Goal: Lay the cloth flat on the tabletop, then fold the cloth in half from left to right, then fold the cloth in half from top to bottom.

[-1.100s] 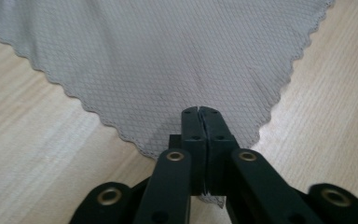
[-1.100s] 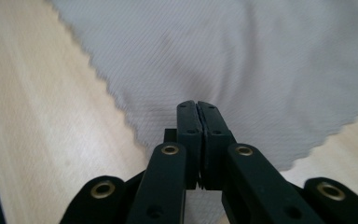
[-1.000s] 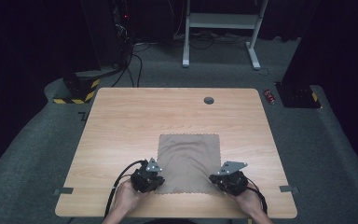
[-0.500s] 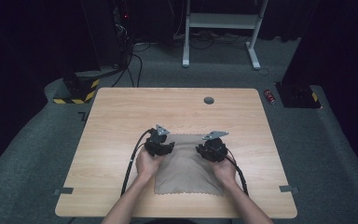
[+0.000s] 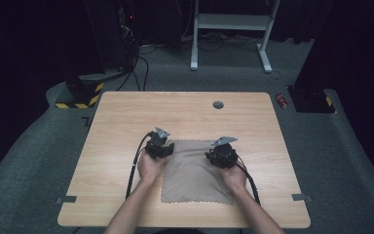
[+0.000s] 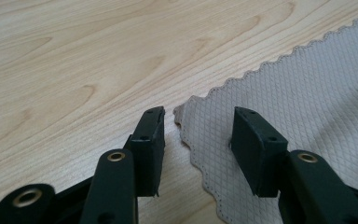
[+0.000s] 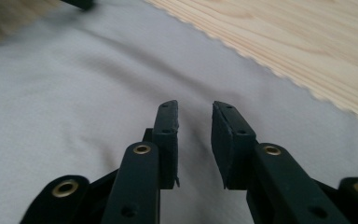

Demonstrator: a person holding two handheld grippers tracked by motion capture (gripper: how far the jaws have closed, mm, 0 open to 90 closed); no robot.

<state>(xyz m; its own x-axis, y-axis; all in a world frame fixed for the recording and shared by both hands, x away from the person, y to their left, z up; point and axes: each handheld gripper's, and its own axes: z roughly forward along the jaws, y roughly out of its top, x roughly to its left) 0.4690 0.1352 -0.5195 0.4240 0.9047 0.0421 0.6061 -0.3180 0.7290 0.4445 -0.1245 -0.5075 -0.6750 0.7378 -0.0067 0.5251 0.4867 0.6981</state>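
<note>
The grey cloth (image 5: 197, 170) lies flat on the table (image 5: 126, 122). Both grippers sit at its far edge: left gripper (image 6: 198, 140) fingers apart astride the corner, right gripper (image 7: 195, 135) fingers just opening, nothing clamped.

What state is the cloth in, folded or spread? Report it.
Folded. The cloth lies doubled into a shorter patch on the table; both grippers, left and right, have just been opening, nothing between their pads.

The cloth (image 5: 192, 170) is taupe-grey with a fine quilted diamond pattern and scalloped edge, lying on a pale wood-grain surface (image 5: 126, 122); both hand-held grippers are black.
</note>
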